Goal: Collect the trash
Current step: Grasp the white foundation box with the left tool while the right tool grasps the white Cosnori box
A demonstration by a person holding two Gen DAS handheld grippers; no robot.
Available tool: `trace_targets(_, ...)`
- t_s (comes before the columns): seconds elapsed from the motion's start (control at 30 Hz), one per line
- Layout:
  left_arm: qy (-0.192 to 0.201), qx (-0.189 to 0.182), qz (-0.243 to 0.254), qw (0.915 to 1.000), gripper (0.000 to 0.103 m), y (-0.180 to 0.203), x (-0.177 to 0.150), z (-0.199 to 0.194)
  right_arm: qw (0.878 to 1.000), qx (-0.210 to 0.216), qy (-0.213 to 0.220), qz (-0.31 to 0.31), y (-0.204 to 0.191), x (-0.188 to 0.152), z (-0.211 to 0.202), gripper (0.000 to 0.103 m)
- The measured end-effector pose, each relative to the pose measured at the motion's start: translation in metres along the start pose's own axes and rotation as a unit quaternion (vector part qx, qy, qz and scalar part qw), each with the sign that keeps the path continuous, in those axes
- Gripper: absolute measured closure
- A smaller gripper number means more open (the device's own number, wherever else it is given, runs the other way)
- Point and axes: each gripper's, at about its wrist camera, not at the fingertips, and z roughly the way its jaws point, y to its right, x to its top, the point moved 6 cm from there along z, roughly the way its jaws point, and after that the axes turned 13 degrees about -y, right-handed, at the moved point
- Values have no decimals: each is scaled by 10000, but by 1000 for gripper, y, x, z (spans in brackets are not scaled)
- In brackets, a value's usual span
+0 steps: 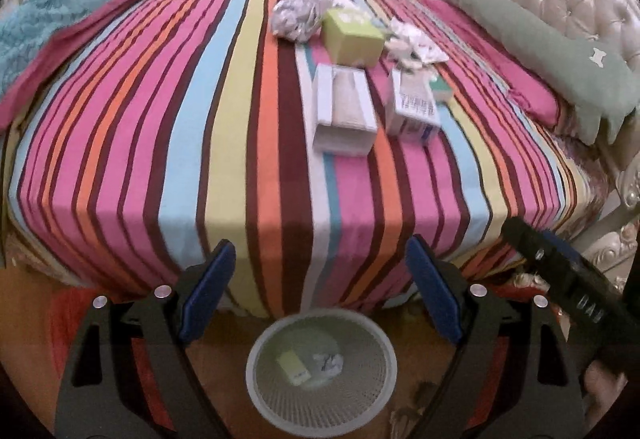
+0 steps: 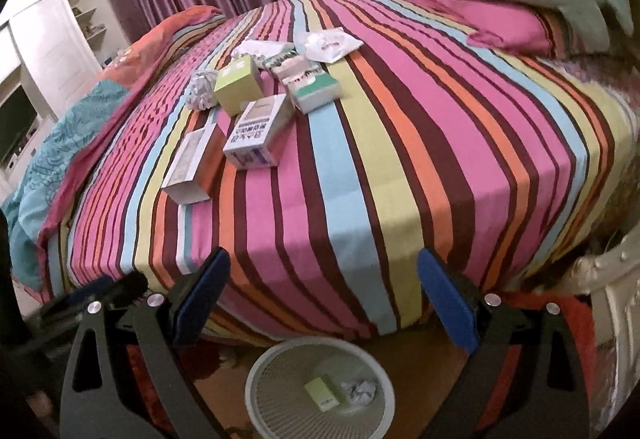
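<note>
Evidently we are between pickups: both tools are empty. Our left gripper (image 1: 320,287) has its blue pads spread wide with nothing between them, and our right gripper (image 2: 324,299) is spread the same way, also carrying nothing. Both hang over the white mesh wastebasket (image 1: 256,367) on the floor at the foot of the bed (image 1: 180,159), a sensible spot, since anything let go here falls straight in. Inside it already lie a small yellow-green box (image 2: 323,393) and a crumpled paper ball (image 2: 362,389). What remains to collect sits in a cluster on the striped sheet, well apart from the basket: a white open-ended carton (image 1: 344,111) nearest us, a printed white-and-blue box (image 1: 414,107) just beside it, a lime-green box (image 1: 352,35) behind, a foil-like crumpled wad (image 1: 294,17), a green-and-white packet (image 2: 316,89), and loose white wrappers (image 2: 332,45). We judge the nearest carton the next reach; the wide jaws suit its breadth.
</note>
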Motion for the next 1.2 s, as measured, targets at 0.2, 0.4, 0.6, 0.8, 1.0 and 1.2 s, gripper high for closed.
trace_targets(0.2,73,-33,-60,9999,18,6,29,4,9999,-51,52,-109,-3,16,3,13)
trace_targets(0.4,-47,33,-152,9999,18,7,49,18,9987,-241,156,-427,-13,32,10,13)
trace_targets(0.6,-218,24,-327,9992,19,-2,67,38,9976,-295,141,-613,-17,41,23,13)
trace_targets(0.8,-356,-36,-386,9986,18,-4,86,52,9953,-355,120,-893,-25,46,33,13)
trace_targets(1.0,-442,-253,-281,9983,18,8,97,57,9943,-353,71,-1000,-28,49,41,13)
trace_targets(1.2,-576,-85,-309,9978,19,8,104,71,9939,-381,73,-1036,-32,55,48,13)
